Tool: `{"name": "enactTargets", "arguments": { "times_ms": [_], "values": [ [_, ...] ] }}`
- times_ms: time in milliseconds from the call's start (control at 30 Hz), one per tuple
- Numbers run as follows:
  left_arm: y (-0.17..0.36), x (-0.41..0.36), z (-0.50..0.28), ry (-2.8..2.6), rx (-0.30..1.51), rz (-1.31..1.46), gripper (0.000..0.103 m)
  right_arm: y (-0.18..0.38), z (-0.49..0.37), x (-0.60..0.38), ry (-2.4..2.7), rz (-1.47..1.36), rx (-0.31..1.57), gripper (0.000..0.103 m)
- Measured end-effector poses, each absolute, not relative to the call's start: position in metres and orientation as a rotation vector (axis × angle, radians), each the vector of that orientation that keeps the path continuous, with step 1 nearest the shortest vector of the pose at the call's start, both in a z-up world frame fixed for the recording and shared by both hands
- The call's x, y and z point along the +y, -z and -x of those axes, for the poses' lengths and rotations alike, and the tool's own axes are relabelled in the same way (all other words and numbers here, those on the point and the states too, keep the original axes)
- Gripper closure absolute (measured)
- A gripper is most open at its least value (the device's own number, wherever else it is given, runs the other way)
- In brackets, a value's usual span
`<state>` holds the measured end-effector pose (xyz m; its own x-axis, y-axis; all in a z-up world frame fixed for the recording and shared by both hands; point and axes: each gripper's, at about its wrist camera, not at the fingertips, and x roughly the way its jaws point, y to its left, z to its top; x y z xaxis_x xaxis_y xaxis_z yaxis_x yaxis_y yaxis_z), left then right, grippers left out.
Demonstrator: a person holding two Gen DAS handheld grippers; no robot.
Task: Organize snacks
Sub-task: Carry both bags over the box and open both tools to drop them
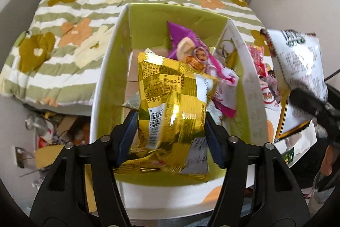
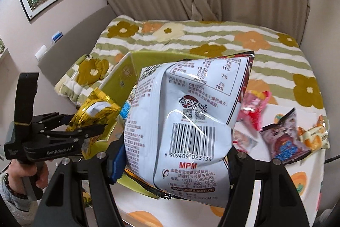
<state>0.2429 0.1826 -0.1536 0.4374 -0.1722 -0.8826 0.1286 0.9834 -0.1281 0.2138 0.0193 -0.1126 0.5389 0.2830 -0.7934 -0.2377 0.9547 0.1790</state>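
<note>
On the flowered quilt (image 1: 63,39) we note a green-lined box (image 1: 110,82); left gripper (image 1: 170,137) brackets the gold packet (image 1: 172,103), grip uncertain; right gripper (image 2: 176,161) clamps the white bag (image 2: 187,120).

Shiny crinkled gold foil packet (image 1: 172,99) above matt green-lined cardboard box (image 1: 110,82); beside box, glossy white plastic bag (image 2: 191,120); under box, soft quilted cloth blanket (image 1: 63,35).

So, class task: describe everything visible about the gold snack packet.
The gold snack packet is shiny crinkled foil with dark print, a white label patch and a barcode on its back. It sits crumpled and tilted between the left claw pads, above the green-lined box that already holds other snacks.
</note>
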Motion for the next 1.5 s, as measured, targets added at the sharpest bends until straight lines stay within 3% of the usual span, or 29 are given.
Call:
{"name": "enactTargets", "arguments": {
  "times_ms": [67, 100, 733, 767, 833, 867, 1500],
  "values": [
    [0.156, 0.188, -0.248, 0.173, 1.092, 0.035, 0.006, 0.119, -0.216, 0.027, -0.302, -0.047, 0.967, 0.037],
    [0.155, 0.191, -0.249, 0.161, 1.072, 0.031, 0.003, 0.122, -0.217, 0.031, -0.297, -0.048, 0.975, 0.037],
    [0.133, 0.229, -0.233, 0.018, 1.012, 0.1, 0.003, 0.15, -0.237, 0.085, -0.45, -0.031, 0.998, 0.035],
    [0.133, 0.23, -0.233, 0.012, 1.012, 0.102, 0.003, 0.151, -0.237, 0.086, -0.464, -0.037, 0.99, 0.033],
    [0.135, 0.232, -0.232, 0.007, 1.021, 0.108, 0.003, 0.154, -0.237, 0.089, -0.481, -0.037, 0.988, 0.003],
    [0.137, 0.233, -0.231, 0.003, 1.028, 0.109, 0.003, 0.156, -0.236, 0.09, -0.485, -0.028, 0.987, 0.0],
    [0.129, 0.224, -0.21, 0.051, 1.02, 0.085, 0.003, 0.134, -0.205, 0.076, -0.4, 0.016, 0.936, 0.0]
  ]
}}
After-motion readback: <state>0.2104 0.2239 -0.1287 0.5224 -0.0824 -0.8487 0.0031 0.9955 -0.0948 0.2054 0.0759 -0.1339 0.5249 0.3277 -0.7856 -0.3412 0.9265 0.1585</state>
